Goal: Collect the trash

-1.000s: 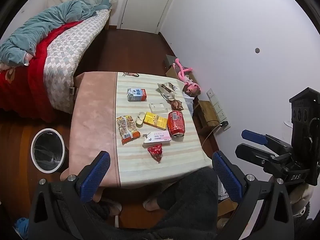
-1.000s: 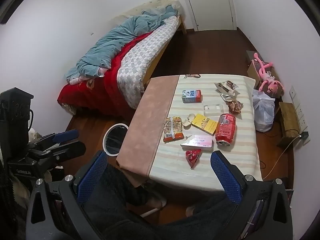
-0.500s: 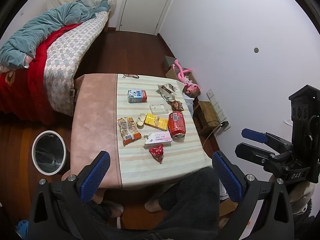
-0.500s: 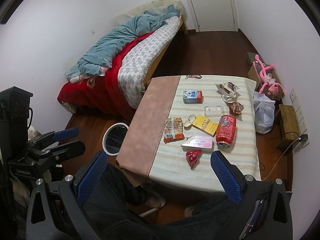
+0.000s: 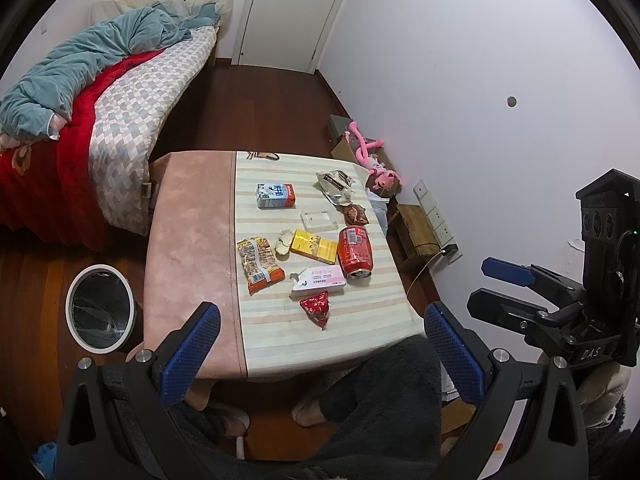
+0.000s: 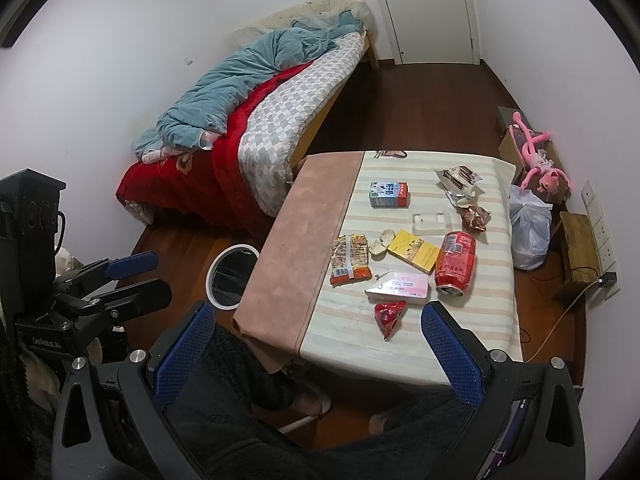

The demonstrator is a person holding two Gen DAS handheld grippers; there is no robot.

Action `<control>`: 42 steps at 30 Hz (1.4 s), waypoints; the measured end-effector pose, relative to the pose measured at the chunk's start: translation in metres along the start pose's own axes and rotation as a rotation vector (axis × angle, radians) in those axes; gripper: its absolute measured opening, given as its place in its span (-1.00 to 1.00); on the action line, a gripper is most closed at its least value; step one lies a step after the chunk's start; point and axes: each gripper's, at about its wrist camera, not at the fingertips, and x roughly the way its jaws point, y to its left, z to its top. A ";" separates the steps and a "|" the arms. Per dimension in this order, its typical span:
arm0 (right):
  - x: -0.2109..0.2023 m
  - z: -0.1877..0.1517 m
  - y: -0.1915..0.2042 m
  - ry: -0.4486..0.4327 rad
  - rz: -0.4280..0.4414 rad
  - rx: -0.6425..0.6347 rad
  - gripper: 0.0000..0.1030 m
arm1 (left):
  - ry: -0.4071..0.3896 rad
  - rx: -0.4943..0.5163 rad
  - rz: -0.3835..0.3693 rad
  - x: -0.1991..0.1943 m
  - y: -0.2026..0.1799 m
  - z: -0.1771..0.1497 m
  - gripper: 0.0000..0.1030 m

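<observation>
With the left gripper (image 5: 318,346) and right gripper (image 6: 318,344) both spread wide and empty above the table (image 5: 188,240), the scattered trash looks light: crinkly red wrapper (image 5: 316,307) pinches anywhere, while the can (image 5: 355,251) likely dents, so grasp across its middle.

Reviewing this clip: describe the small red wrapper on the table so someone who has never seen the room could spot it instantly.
Find the table beside the bed, with trash on its striped half. At the near end of the pile, just past the pink-and-white box, lies the red wrapper. It is the piece closest to the table's near edge, small, crumpled and roughly triangular, unlike the much larger red can.
</observation>
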 end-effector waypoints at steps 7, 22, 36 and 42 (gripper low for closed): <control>0.001 -0.002 0.000 0.003 -0.001 0.000 1.00 | -0.002 0.003 0.000 0.000 0.000 0.001 1.00; -0.001 -0.005 -0.003 -0.006 -0.004 0.003 1.00 | -0.015 0.029 -0.008 -0.005 -0.009 0.004 1.00; -0.005 -0.003 -0.003 -0.008 -0.008 0.005 1.00 | -0.016 0.038 -0.016 -0.004 -0.013 0.003 1.00; -0.009 -0.001 -0.007 -0.007 -0.013 0.010 1.00 | -0.013 0.046 -0.015 -0.003 -0.016 0.004 1.00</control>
